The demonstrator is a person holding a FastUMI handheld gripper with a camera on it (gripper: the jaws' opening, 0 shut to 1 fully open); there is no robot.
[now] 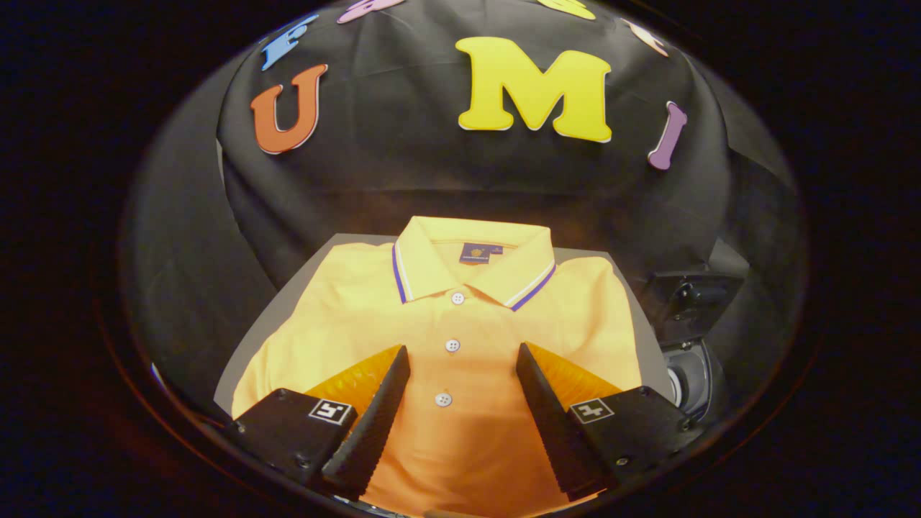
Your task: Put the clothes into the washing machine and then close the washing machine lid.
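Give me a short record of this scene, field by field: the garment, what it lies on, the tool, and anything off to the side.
garment: yellow polo shirt, folded, collar away from the tool, three buttons showing
surface: grey table, shirt lying flat on it
tool: open, fingers spread over the shirt's front, button placket between them, no grip yet
side: dark machine part beside the table past the right finger, too unclear to identify
task state: shirt not yet picked up

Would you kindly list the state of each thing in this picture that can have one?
Polo shirt: folded, lying flat on the grey surface, collar up, placket buttoned.
Gripper: open, fingers spread over the shirt's placket, nothing held.
Washing machine: beside the shirt, partly seen; lid state unclear.
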